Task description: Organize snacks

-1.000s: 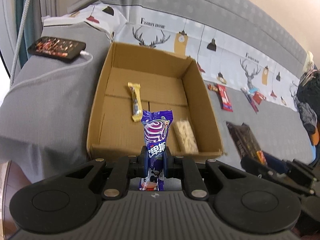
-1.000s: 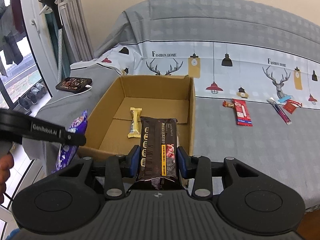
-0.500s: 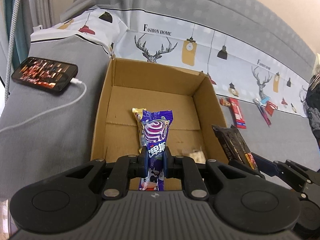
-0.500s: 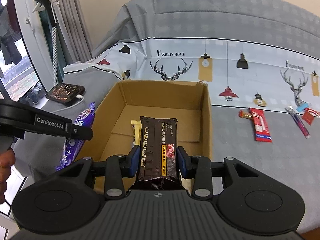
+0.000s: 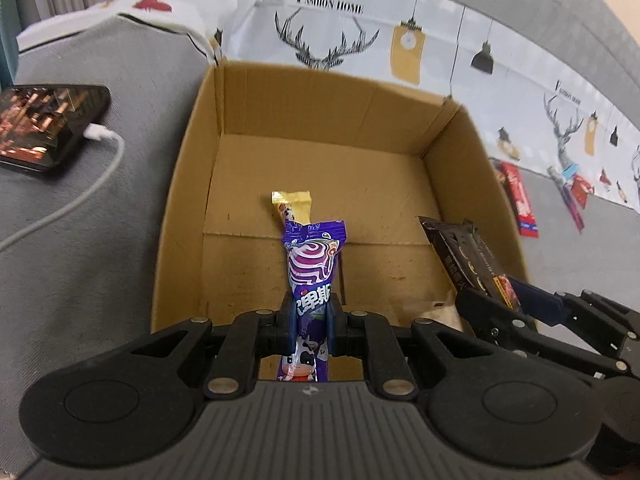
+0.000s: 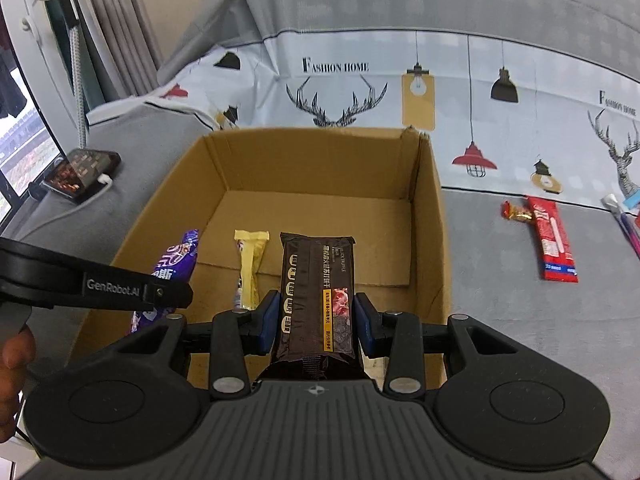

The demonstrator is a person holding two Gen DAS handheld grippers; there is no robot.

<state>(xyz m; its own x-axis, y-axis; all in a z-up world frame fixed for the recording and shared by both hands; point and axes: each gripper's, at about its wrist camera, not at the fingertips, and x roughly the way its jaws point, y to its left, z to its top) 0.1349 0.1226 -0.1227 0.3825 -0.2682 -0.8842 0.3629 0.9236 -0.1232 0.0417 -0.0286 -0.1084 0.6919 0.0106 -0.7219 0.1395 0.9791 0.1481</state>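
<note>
An open cardboard box (image 5: 188, 184) (image 6: 430, 216) sits on a grey sofa cover. My left gripper (image 5: 313, 316) is shut on a purple candy packet (image 5: 314, 268) and holds it over the box's near part; the packet also shows in the right wrist view (image 6: 176, 264). My right gripper (image 6: 316, 320) is shut on a dark brown biscuit pack (image 6: 318, 292), held over the box beside the left one; the pack also shows in the left wrist view (image 5: 466, 256). A yellow snack bar (image 5: 292, 206) (image 6: 250, 264) lies on the box floor.
A phone (image 5: 44, 124) (image 6: 80, 174) on a white charging cable (image 5: 80, 196) lies left of the box. A red snack packet (image 6: 554, 244) (image 5: 520, 200), a small gold-wrapped sweet (image 6: 518, 212) and other small packets (image 5: 574, 196) lie on the cover to the right.
Both grippers have moved forward over the box with their snacks still held. The box looks larger and closer in both views.
</note>
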